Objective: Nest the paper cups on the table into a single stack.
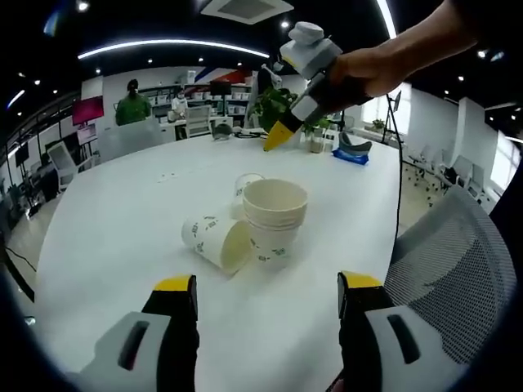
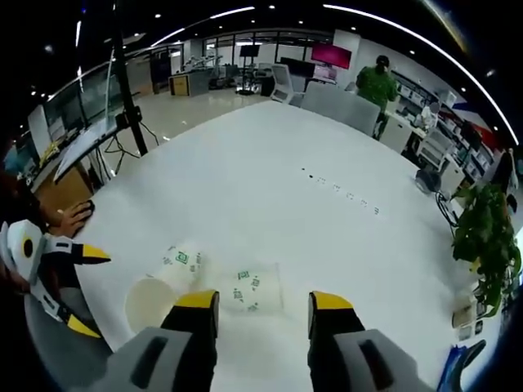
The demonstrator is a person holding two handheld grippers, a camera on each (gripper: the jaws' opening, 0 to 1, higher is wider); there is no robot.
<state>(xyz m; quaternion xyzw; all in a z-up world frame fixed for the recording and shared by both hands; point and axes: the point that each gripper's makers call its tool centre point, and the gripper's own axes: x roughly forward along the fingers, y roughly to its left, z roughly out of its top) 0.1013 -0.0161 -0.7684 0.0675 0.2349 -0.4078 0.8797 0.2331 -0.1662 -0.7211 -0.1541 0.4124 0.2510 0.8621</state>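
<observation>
An upright stack of white paper cups (image 1: 274,216) with green print stands mid-table. A single cup (image 1: 216,241) lies on its side against the stack's left, and another cup (image 1: 245,184) lies just behind. My left gripper (image 1: 268,286) is open, short of the cups, with nothing between its jaws. My right gripper (image 1: 278,137) hangs above and beyond the stack, held by a hand. In the right gripper view, my right gripper (image 2: 263,302) is open over the stack (image 2: 253,287) and the lying cup (image 2: 163,286). The left gripper (image 2: 86,291) stands open at the left.
The round white table (image 1: 122,212) stretches wide around the cups. A grey mesh chair (image 1: 458,261) stands at its right edge. A potted plant (image 1: 274,106) and a blue object (image 1: 351,155) sit at the far side. A person in green (image 1: 132,104) stands in the background.
</observation>
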